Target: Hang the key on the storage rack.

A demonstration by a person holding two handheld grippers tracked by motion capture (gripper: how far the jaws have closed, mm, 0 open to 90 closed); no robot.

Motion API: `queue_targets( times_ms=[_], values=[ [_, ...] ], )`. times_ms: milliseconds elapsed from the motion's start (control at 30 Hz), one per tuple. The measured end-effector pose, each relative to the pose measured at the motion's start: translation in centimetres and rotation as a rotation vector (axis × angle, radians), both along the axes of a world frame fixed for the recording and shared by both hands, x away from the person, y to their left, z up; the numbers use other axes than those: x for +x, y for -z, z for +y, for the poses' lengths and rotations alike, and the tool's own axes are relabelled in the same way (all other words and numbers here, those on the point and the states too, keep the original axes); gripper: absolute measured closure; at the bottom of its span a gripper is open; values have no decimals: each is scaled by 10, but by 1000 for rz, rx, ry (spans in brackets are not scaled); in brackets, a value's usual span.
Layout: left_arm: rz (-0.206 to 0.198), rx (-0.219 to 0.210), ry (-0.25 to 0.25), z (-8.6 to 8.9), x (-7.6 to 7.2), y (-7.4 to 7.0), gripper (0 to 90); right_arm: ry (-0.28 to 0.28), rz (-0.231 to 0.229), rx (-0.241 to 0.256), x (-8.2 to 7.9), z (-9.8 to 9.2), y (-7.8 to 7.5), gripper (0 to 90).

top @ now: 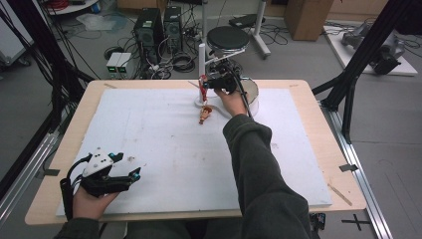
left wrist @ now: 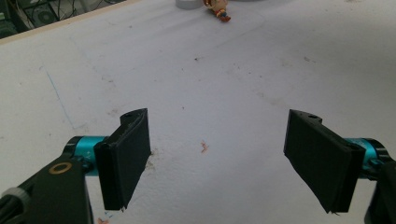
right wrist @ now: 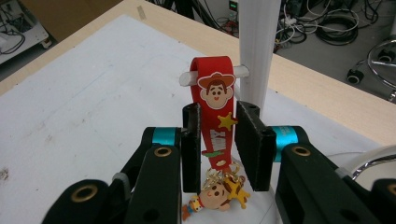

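Overhead first: the left gripper (top: 127, 175) sits low at the near left corner of the white foam mat (top: 149, 129), held in a hand (top: 92, 201), nothing close to it. Way out ahead, the right gripper (top: 208, 84) is up against a white peg stand (top: 201, 69) at the far side of the mat, with a red strap (top: 202, 88) right at its tips. A small cowboy figure keychain (top: 205, 115) lies on the mat just on the near side of that gripper.

Left gripper view: jaws spread wide apart, only stained mat (left wrist: 210, 84) between them. Far ahead, at the top edge, a bit of the cowboy figure (left wrist: 217, 8) peeks in.

Right gripper view: the right gripper (right wrist: 219, 144) has its jaws around the red Woody strap (right wrist: 215, 116), left pad looks touching, right one has a small gap, so not quite clamped. The strap's loop hangs over the stand's (right wrist: 257, 46) horizontal peg (right wrist: 187, 77) just beyond the jaws. Another cowboy charm (right wrist: 219, 193) dangles from the strap's gold ring below the jaws.
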State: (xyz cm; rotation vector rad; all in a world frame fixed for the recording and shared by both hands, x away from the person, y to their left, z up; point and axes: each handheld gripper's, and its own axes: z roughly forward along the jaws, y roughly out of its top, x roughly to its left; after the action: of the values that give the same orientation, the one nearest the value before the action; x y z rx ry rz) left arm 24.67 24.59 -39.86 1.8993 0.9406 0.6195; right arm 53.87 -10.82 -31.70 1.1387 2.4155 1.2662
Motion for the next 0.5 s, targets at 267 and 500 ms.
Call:
queue_targets(
  times_ms=[267, 500],
  values=[
    [0, 0, 1, 0, 0, 0, 232, 8, -5, -6, 1, 1, 1, 705],
    [0, 2, -1, 0, 0, 0, 232, 24, -8, -12, 0, -4, 1, 680]
  ],
)
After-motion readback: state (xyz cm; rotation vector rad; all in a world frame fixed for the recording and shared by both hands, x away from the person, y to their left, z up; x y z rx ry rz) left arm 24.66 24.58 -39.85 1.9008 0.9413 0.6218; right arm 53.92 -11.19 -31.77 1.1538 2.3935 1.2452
